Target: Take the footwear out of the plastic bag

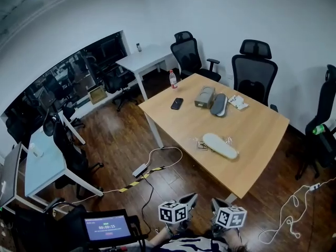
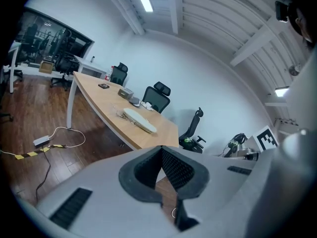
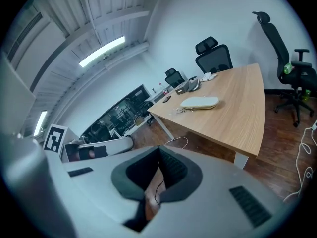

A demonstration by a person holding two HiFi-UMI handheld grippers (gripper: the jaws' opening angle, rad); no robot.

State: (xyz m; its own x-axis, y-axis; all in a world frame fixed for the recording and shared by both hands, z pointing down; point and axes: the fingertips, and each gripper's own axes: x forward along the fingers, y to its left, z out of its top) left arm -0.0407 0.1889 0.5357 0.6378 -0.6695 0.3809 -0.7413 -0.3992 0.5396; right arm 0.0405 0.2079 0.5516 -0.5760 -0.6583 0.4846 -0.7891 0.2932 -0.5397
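Footwear (image 1: 220, 146) lies bagged on the office table (image 1: 262, 133); left hand-held gripper (image 2: 161, 148) and right hand-held gripper (image 3: 158, 148) closed.

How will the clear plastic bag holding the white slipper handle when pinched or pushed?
The clear plastic bag looks thin and crinkled: probably floppy, slick. The flat white slipper inside looks light, so it likely slides on the smooth wooden table rather than tipping.

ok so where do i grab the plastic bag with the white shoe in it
Probably the crumpled loose end of the plastic bag, which sticks out past the white shoe toward the left edge of the table in the head view. Come from that side, low over the top: the film there is slack, while the shoe lies flat and fills the rest.
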